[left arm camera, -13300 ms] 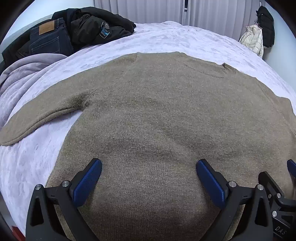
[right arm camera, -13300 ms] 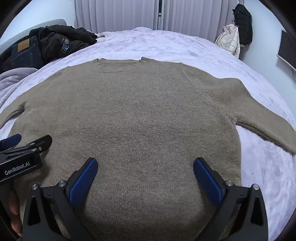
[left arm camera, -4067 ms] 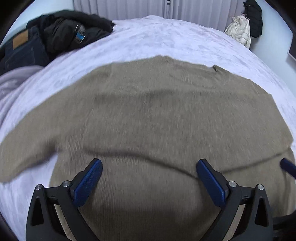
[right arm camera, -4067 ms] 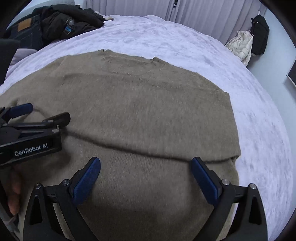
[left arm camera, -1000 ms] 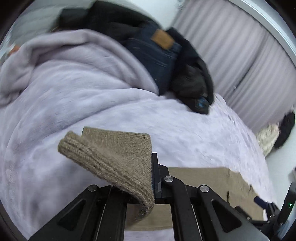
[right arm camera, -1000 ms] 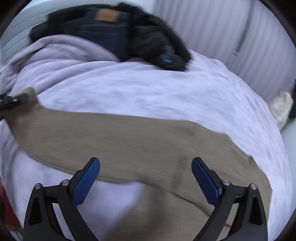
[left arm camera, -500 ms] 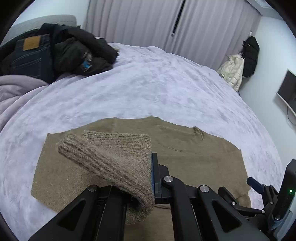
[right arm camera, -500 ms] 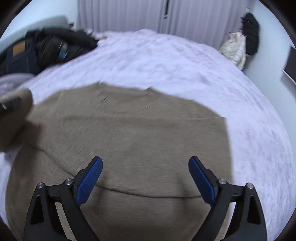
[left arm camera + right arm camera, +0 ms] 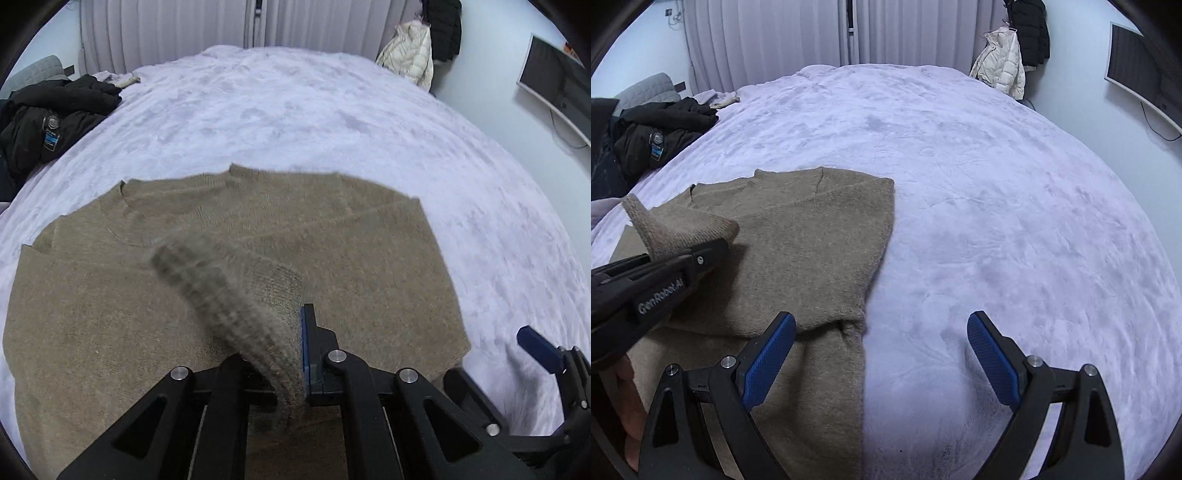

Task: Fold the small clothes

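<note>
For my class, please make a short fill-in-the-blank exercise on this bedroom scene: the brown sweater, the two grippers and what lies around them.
1. The left gripper is shut on the ribbed ____ of the brown sweater.
2. The right gripper is ____ and holds nothing.
3. The sweater lies on a ____ bedspread.
4. A ____ jacket lies at the bed's far left.

Missing words: cuff; open; lilac; black
</note>
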Tool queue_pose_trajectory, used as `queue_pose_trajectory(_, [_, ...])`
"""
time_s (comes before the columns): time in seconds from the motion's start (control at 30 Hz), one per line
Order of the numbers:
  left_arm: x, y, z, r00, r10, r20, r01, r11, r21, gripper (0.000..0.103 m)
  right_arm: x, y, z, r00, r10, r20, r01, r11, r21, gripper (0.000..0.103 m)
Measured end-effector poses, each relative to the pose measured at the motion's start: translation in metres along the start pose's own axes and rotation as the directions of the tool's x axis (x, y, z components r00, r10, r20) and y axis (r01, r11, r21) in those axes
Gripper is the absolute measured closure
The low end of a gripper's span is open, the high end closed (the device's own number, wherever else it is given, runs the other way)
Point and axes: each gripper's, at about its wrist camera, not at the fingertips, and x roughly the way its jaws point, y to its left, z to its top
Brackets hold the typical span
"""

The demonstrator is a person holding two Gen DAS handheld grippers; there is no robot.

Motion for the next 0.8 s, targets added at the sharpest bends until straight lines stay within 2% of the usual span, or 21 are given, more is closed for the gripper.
queue_pose_trajectory(0.03, [0.004, -0.002, -0.002, 1.000, 0.004, -0.018, -0.003, 1.000, 0.013, 0.097, 0.001, -0.003, -0.002, 1.000, 0.011, -0.001, -0.011, 1.000, 0.008, 0.008])
queue_pose_trajectory(0.07, [0.002, -0.002, -0.004, 1.000, 0.006, -0.007, -0.006, 1.000, 0.026, 0.082, 0.002, -0.006, -0.003, 1.000, 0.025, -0.001, -0.024, 1.000, 0.016, 0.008])
queue_pose_trajectory(0.1, [-0.002, -0.003, -0.005, 1.000, -0.003, 0.003, 0.003, 0.999, 0.036, 0.042, 0.003, -0.009, -0.004, 0.999, 0.039, 0.000, -0.039, 0.999, 0.024, 0.008])
queue_pose_trajectory(0.13, [-0.008, -0.002, -0.006, 1.000, -0.003, 0.019, 0.002, 0.999, 0.035, 0.017, 0.003, -0.012, -0.005, 0.999, 0.050, 0.000, -0.050, 0.998, 0.034, 0.008])
queue_pose_trajectory(0.17, [-0.019, -0.001, -0.007, 0.998, 0.001, 0.068, -0.003, 1.000, 0.023, 0.001, 0.004, -0.014, -0.006, 0.998, 0.059, -0.001, -0.059, 0.997, 0.043, 0.008])
queue_pose_trajectory(0.2, [-0.031, 0.002, -0.008, 0.992, -0.020, 0.125, 0.018, 1.000, 0.014, 0.001, 0.003, -0.015, -0.006, 0.997, 0.072, 0.003, -0.072, 0.996, 0.052, 0.008])
queue_pose_trajectory(0.23, [-0.042, 0.006, -0.009, 0.988, -0.057, 0.144, 0.056, 0.998, 0.015, 0.001, 0.003, -0.016, -0.006, 0.997, 0.083, 0.008, -0.083, 0.995, 0.056, 0.008])
queue_pose_trajectory(0.3, [-0.054, 0.016, -0.007, 0.986, -0.110, 0.125, 0.108, 0.994, 0.024, 0.001, -0.001, -0.015, -0.006, 0.995, 0.100, 0.023, -0.101, 0.993, 0.059, 0.008])
queue_pose_trajectory(0.37, [-0.067, 0.035, -0.011, 0.981, -0.123, 0.148, 0.123, 0.992, 0.010, 0.001, -0.003, -0.011, -0.005, 0.992, 0.120, 0.032, -0.121, 0.991, 0.048, 0.008])
queue_pose_trajectory(0.43, [-0.074, 0.063, -0.016, 0.980, -0.105, 0.167, 0.111, 0.993, -0.027, 0.001, -0.006, -0.006, -0.005, 0.988, 0.146, 0.041, -0.147, 0.989, 0.027, 0.008])
queue_pose_trajectory(0.53, [-0.074, 0.112, -0.019, 0.987, -0.028, 0.159, 0.051, 0.989, -0.138, 0.001, -0.009, 0.009, -0.001, 0.982, 0.185, 0.050, -0.185, 0.983, -0.009, 0.008])
queue_pose_trajectory(0.6, [-0.067, 0.145, -0.025, 0.989, 0.004, 0.147, 0.031, 0.972, -0.233, 0.001, -0.010, 0.021, 0.004, 0.977, 0.208, 0.049, -0.207, 0.978, -0.027, 0.008])
queue_pose_trajectory(0.67, [-0.050, 0.169, -0.031, 0.995, -0.007, 0.095, 0.034, 0.955, -0.295, 0.001, -0.010, 0.032, 0.009, 0.962, 0.268, 0.055, -0.267, 0.963, -0.025, 0.008])
queue_pose_trajectory(0.73, [-0.032, 0.182, -0.041, 0.999, -0.006, 0.036, 0.017, 0.947, -0.321, 0.001, 0.001, 0.044, 0.014, 0.941, 0.339, 0.013, -0.338, 0.941, -0.014, 0.008])
queue_pose_trajectory(0.77, [-0.027, 0.184, -0.047, 0.999, 0.003, 0.034, 0.008, 0.952, -0.306, 0.001, 0.010, 0.050, 0.016, 0.938, 0.346, -0.020, -0.346, 0.938, -0.009, 0.009])
queue_pose_trajectory(0.8, [-0.024, 0.183, -0.051, 0.999, 0.013, 0.044, -0.001, 0.962, -0.275, 0.001, 0.015, 0.054, 0.017, 0.945, 0.325, -0.040, -0.326, 0.945, -0.006, 0.013])
